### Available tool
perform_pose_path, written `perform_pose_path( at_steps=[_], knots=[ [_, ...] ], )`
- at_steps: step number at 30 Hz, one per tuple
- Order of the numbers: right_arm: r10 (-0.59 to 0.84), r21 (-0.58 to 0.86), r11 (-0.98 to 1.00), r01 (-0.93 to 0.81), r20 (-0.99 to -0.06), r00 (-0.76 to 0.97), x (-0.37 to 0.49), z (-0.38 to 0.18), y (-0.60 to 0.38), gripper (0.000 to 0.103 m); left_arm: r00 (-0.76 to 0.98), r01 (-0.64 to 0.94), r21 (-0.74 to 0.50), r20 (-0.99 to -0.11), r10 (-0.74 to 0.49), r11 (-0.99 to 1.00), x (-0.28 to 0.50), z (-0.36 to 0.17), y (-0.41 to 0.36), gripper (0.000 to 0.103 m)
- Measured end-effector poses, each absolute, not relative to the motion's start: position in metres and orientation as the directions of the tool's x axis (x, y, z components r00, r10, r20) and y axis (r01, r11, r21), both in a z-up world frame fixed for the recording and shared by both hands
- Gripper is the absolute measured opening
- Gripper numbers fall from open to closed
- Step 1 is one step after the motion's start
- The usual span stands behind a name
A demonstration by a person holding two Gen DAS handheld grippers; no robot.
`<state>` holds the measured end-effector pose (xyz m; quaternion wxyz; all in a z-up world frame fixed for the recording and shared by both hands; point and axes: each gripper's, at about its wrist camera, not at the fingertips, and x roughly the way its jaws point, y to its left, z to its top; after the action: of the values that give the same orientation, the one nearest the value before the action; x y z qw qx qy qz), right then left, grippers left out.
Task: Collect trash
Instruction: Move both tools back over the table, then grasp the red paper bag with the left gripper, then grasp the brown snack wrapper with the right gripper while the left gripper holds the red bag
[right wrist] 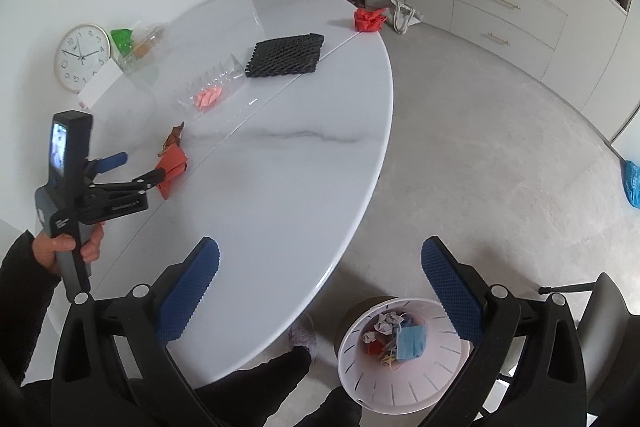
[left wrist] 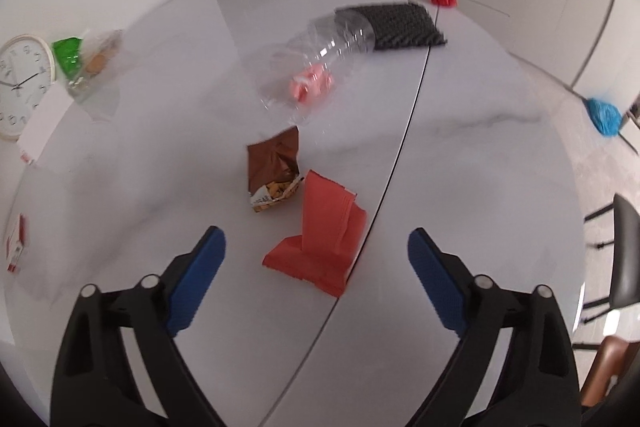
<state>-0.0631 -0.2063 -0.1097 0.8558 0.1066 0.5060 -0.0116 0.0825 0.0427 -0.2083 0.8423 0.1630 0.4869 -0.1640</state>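
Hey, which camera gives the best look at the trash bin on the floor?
The right wrist view. It looks straight down into the white bin beside the table, showing crumpled paper and a blue mask inside. The left wrist view faces the tabletop and does not show the bin at all.

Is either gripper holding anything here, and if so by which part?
Nothing is held. The left gripper is open over the red napkin, fingers clear of it; the right gripper is open and empty.

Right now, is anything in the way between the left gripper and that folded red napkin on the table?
Nothing visible. The left gripper is open and the red napkin lies on the bare table straight ahead of its fingers. The brown snack wrapper sits just beyond the napkin, not in front of it.
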Motion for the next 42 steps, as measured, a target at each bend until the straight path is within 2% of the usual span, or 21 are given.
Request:
perform_pose_path(
  at_steps=[4, 5, 7, 9, 14, 25, 32, 33, 38, 42],
  knots=[
    [0.083, 0.165, 0.977, 0.137, -0.88, 0.468, -0.055, -0.114, -0.202, 0.1, 0.457, 0.474, 0.139, -0.883, -0.108, 0.869, 0.09, -0.225, 0.038, 0.085],
    [0.083, 0.164, 0.977, 0.138, -0.883, 0.463, -0.054, -0.115, -0.202, 0.1, 0.454, 0.479, 0.143, -0.885, -0.105, 0.866, 0.092, -0.229, 0.037, 0.082],
    [0.085, 0.162, 0.978, 0.135, -0.888, 0.451, -0.05, -0.117, -0.199, 0.1, 0.442, 0.484, 0.141, -0.891, -0.102, 0.863, 0.096, -0.236, 0.038, 0.074],
    [0.085, 0.157, 0.979, 0.129, -0.893, 0.443, -0.048, -0.119, -0.197, 0.1, 0.431, 0.484, 0.136, -0.897, -0.1, 0.864, 0.099, -0.24, 0.038, 0.059],
    [0.098, 0.157, 0.982, 0.102, -0.896, 0.434, -0.039, -0.12, -0.188, 0.1, 0.42, 0.464, 0.1, -0.9, -0.119, 0.88, 0.099, -0.242, 0.043, 0.038],
    [0.209, 0.202, 0.977, -0.062, -0.883, 0.421, 0.014, -0.125, -0.128, 0.1, 0.41, 0.285, -0.074, -0.892, -0.192, 0.955, 0.083, -0.225, 0.095, 0.035],
    [0.271, 0.238, 0.962, -0.134, -0.891, 0.365, 0.088, -0.158, -0.046, 0.1, 0.423, 0.141, -0.157, -0.883, -0.203, 0.978, 0.075, -0.21, 0.141, 0.035],
    [0.276, 0.243, 0.961, -0.136, -0.892, 0.357, 0.097, -0.164, -0.034, 0.099, 0.425, 0.126, -0.163, -0.883, -0.202, 0.979, 0.074, -0.209, 0.145, 0.035],
    [0.271, 0.249, 0.963, -0.108, -0.907, 0.323, 0.136, -0.194, 0.015, 0.079, 0.431, 0.068, -0.181, -0.882, -0.192, 0.981, 0.074, -0.208, 0.169, 0.035],
    [0.228, 0.212, 0.974, -0.084, -0.923, 0.309, 0.155, -0.214, 0.037, 0.07, 0.421, 0.04, -0.196, -0.886, -0.194, 0.98, 0.075, -0.211, 0.185, 0.035]
  ],
)
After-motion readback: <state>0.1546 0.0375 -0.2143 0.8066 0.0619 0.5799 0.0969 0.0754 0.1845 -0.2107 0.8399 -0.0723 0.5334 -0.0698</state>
